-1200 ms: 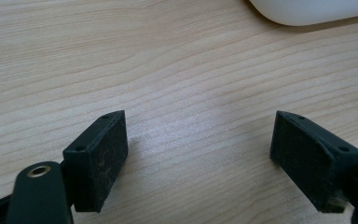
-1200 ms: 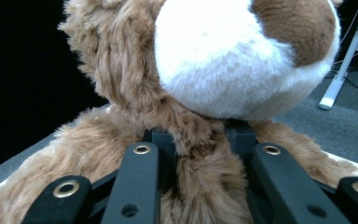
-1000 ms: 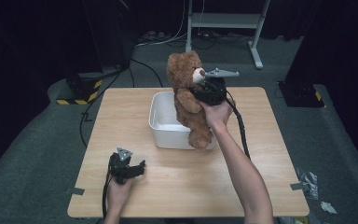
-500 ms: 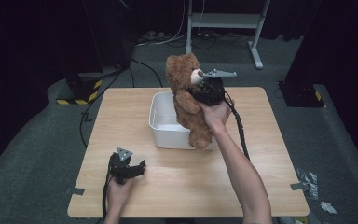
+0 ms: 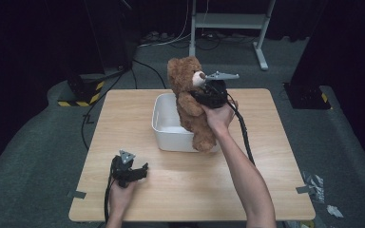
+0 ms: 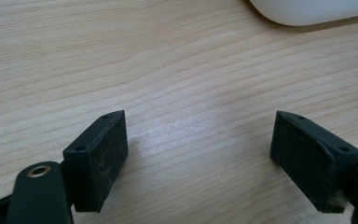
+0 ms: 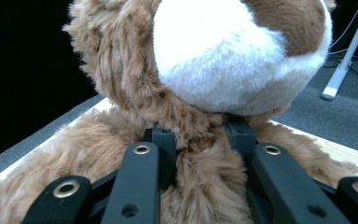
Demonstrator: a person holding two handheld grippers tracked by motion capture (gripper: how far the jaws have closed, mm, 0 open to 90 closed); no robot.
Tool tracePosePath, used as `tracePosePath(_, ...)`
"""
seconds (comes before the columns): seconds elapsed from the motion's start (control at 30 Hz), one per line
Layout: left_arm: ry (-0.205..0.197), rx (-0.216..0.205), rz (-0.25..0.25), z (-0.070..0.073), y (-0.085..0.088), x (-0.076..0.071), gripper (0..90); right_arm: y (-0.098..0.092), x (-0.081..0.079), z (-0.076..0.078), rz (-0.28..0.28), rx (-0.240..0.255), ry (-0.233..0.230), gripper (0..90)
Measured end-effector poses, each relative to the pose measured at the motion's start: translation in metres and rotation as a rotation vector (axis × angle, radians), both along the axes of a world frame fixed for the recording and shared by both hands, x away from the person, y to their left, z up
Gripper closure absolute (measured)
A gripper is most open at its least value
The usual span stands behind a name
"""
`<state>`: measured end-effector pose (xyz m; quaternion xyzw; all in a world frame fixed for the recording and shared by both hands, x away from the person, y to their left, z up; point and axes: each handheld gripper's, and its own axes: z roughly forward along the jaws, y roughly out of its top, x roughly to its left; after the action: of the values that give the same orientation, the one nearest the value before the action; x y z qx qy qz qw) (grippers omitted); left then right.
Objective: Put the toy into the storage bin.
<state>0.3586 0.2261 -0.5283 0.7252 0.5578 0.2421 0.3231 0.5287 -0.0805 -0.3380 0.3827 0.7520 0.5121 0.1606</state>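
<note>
**Bear held upright over the tub**

The wooden bench [image 5: 266,156] carries a white tub [image 5: 168,135] near its middle. A brown teddy bear [image 5: 190,104] stands upright at the tub's right edge, feet hanging by the front wall. The right tool [image 5: 209,92] is clamped on the bear just under its white muzzle, fur bunched between the jaws. The left tool [image 5: 129,172] rests low over bare bench near the front-left, jaws spread wide and holding nothing.
</note>
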Motion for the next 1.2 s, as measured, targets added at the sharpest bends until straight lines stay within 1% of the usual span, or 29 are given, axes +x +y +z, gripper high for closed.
tracePosePath(0.3, 0.000, 0.000, 0.000, 0.000, 0.000, 0.000, 18.7, 0.003, 0.001, -0.004, 0.006, -0.010, 0.010, 71.6)
tracePosePath(0.63, 0.000, 0.000, 0.000, 0.000, 0.000, 0.000, 18.7, 0.008, 0.003, -0.008, 0.018, -0.026, 0.033, 72.0)
tracePosePath(0.87, 0.000, 0.000, 0.000, 0.000, 0.000, 0.000, 18.7, 0.008, 0.004, -0.010, 0.016, -0.021, 0.043, 72.1)
tracePosePath(1.03, 0.000, 0.000, 0.000, 0.000, 0.000, 0.000, 18.7, 0.008, 0.005, -0.013, 0.015, -0.026, 0.057, 72.3)
tracePosePath(1.2, 0.000, 0.000, 0.000, 0.000, 0.000, 0.000, 18.7, 0.010, 0.006, -0.014, 0.026, -0.033, 0.061, 72.3)
